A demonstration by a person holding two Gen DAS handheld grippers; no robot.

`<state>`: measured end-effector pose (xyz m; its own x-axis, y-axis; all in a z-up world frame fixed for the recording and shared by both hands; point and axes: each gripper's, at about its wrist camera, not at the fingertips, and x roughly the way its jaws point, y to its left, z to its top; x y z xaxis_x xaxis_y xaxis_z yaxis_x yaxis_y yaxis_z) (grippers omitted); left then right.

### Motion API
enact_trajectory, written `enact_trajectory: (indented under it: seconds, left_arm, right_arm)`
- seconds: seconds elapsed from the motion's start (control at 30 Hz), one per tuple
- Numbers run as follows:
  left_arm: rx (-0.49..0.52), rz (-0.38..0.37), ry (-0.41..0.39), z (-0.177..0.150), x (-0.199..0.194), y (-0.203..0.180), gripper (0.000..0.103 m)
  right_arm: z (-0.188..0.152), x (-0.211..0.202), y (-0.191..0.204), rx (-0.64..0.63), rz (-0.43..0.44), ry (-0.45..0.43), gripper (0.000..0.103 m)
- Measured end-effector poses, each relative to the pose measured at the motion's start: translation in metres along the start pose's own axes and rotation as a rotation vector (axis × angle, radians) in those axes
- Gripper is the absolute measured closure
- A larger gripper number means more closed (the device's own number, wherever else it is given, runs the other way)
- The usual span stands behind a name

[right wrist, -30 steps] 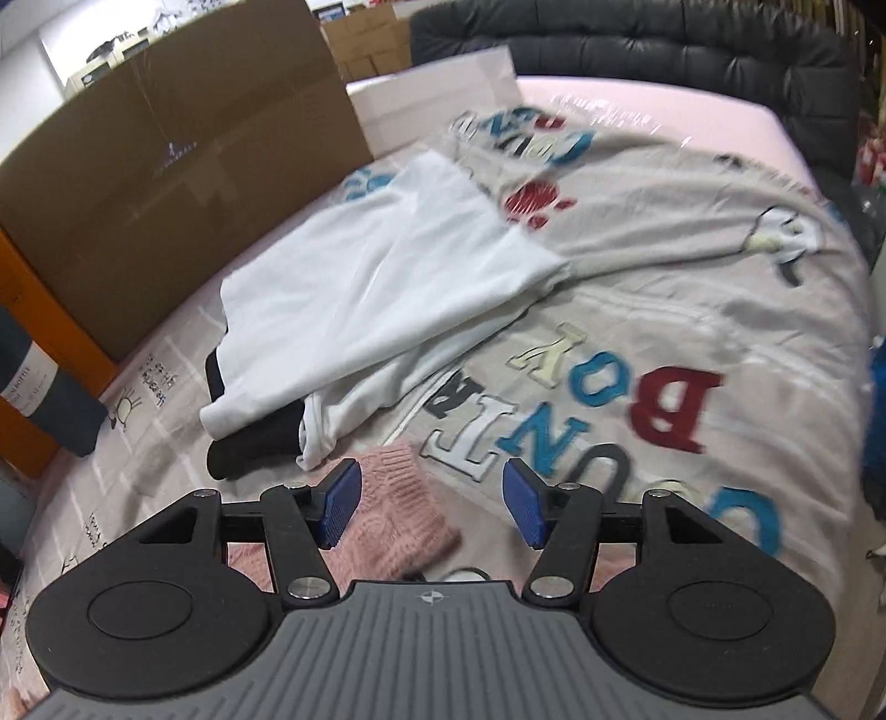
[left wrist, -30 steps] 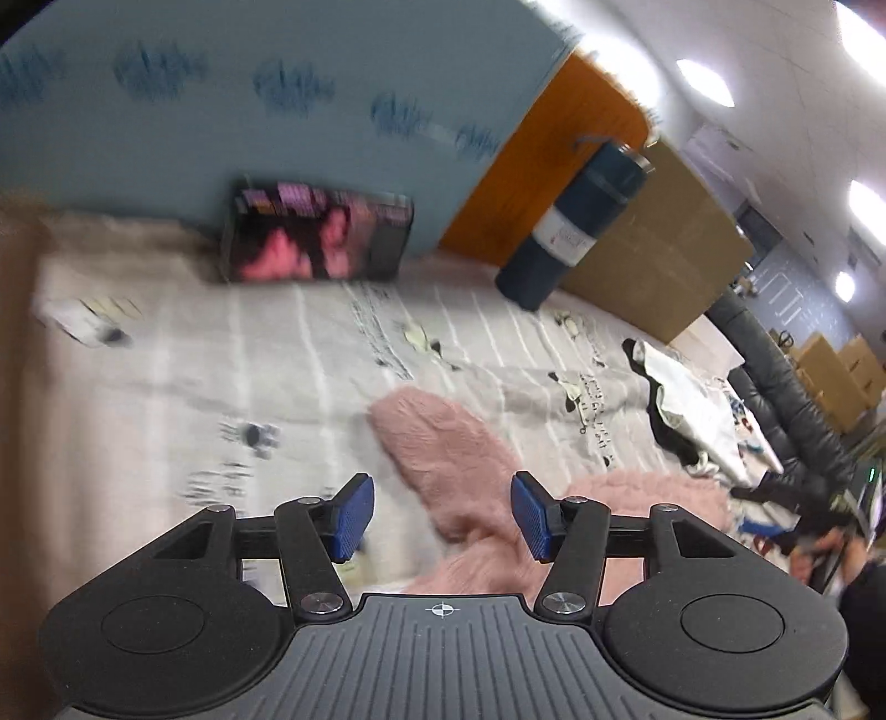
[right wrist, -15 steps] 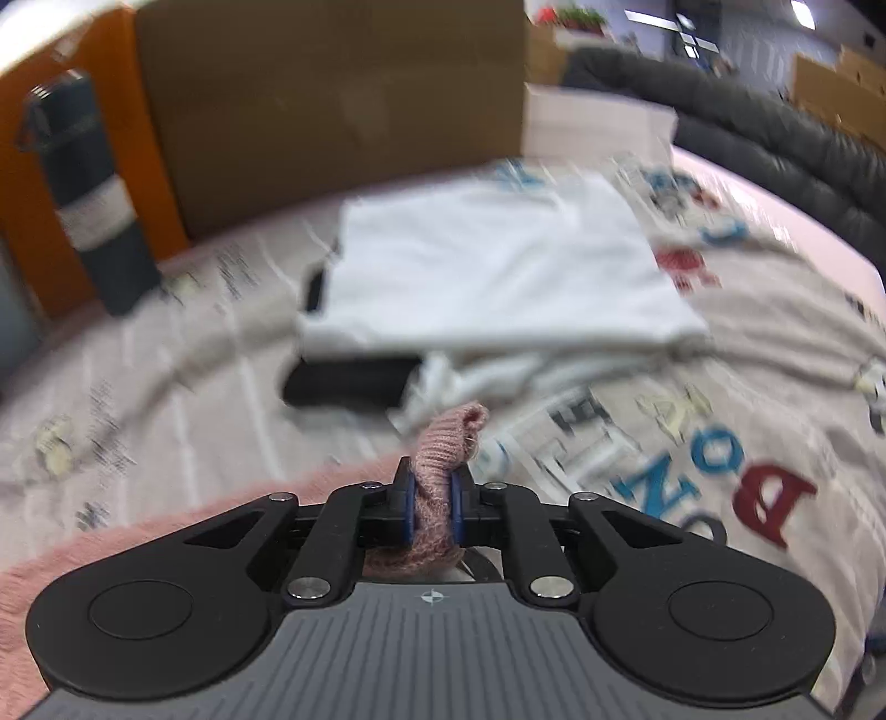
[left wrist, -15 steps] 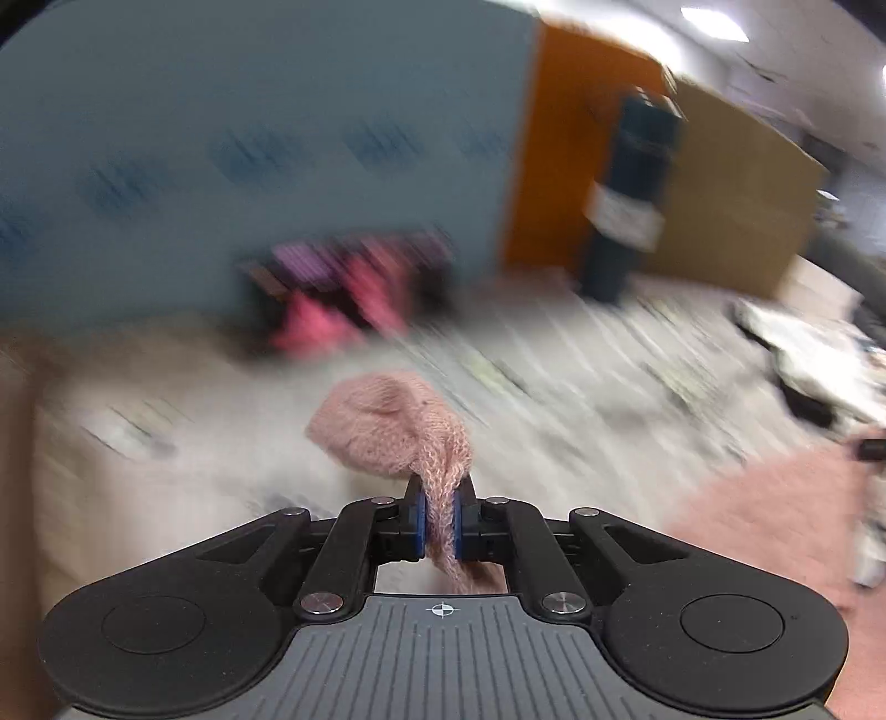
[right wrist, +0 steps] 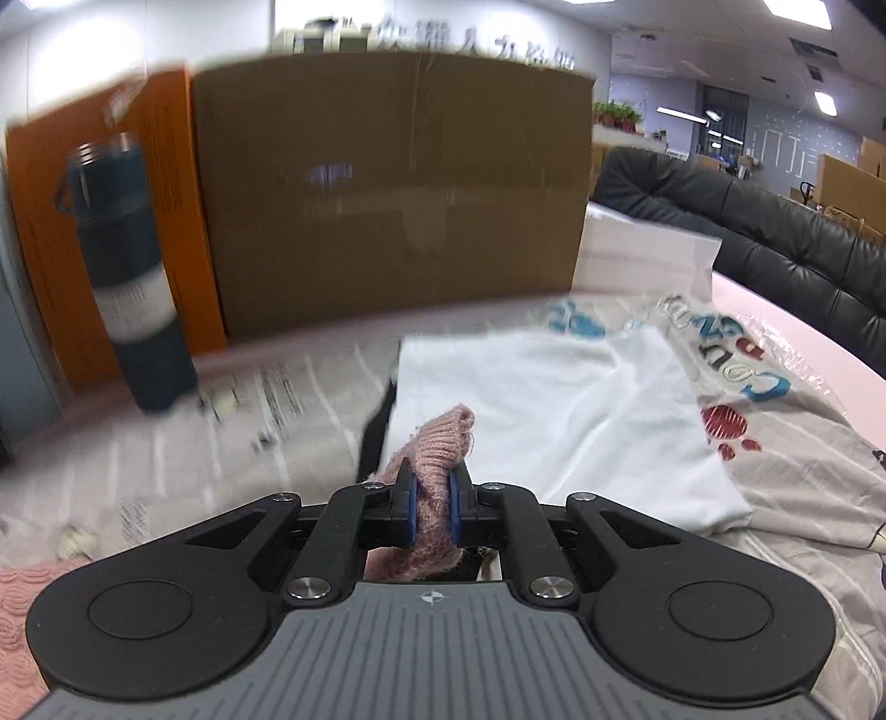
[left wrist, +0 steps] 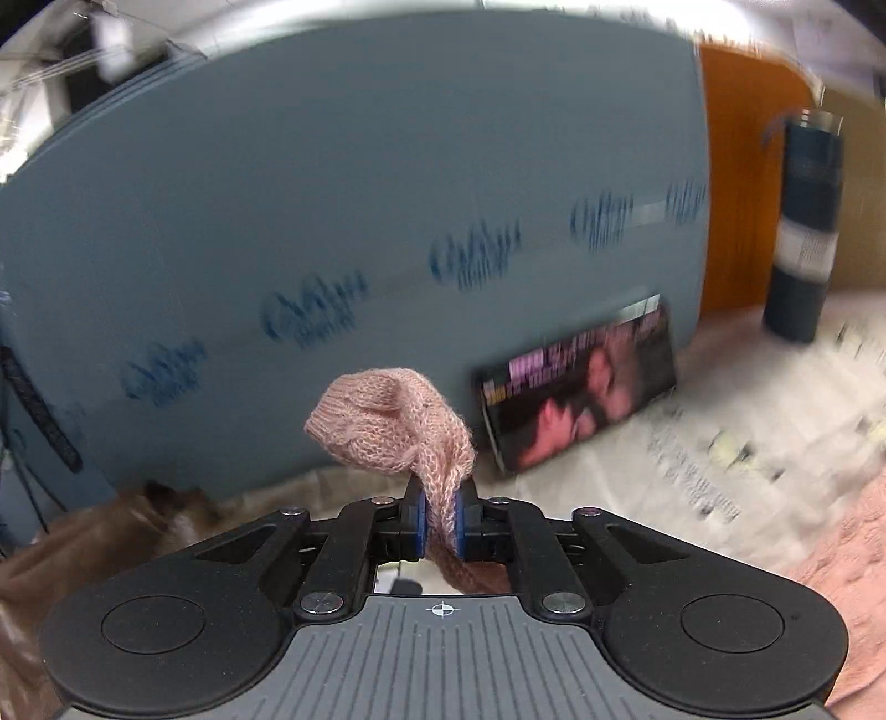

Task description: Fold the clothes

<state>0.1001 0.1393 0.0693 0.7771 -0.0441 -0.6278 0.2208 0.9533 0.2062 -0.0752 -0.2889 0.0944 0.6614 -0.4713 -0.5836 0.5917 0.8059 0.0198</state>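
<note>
Cool, even light falls from ceiling panels point(right wrist: 786, 10) overhead, bright enough that shadows stay soft and faint. Both views bulge hard at the edges, so straight lines bow. Motion blur smears the blue board point(left wrist: 354, 221), the dark flask point(left wrist: 803, 232) and the printed bedspread point(right wrist: 266, 399), while each gripper's black body and the pink knit point(left wrist: 398, 426) pinched in front stay sharp. The white shirt point(right wrist: 554, 410) looks slightly washed out.

A blue-grey padded panel point(left wrist: 354, 183) stood behind the bed; beside it were an orange board point(right wrist: 171, 183), a brown cardboard sheet point(right wrist: 387, 194) and a black leather sofa point(right wrist: 775, 243), under ceiling lights point(right wrist: 797, 6).
</note>
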Motion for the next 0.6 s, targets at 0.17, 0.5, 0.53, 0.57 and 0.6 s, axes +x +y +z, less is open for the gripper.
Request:
enact_trajectory:
  seconds: [0.17,0.5,0.53,0.57,0.6]
  left_arm:
    - [-0.048,0.017,0.087,0.008,0.020,0.004,0.043]
    - [-0.148,-0.179,-0.020,-0.037,-0.105,0.059,0.026]
    - [-0.155,-0.205,0.010,-0.053,-0.118,0.062,0.026]
    - [-0.162,-0.231,0.040,-0.069,-0.130,0.065,0.026]
    - [-0.175,-0.231,0.091,-0.088,-0.136,0.069,0.026]
  right_arm:
    - [-0.005,-0.001,-0.007,0.010,-0.026,0.030,0.065]
    - [-0.043,-0.060,-0.026,0.071,-0.068,0.041,0.036]
    - [-0.052,-0.066,-0.033,0.103,-0.094,0.055,0.036]
    - [-0.062,-0.071,-0.041,0.138,-0.121,0.068,0.036]
    - [-0.069,-0.074,-0.051,0.184,-0.140,0.079,0.036]
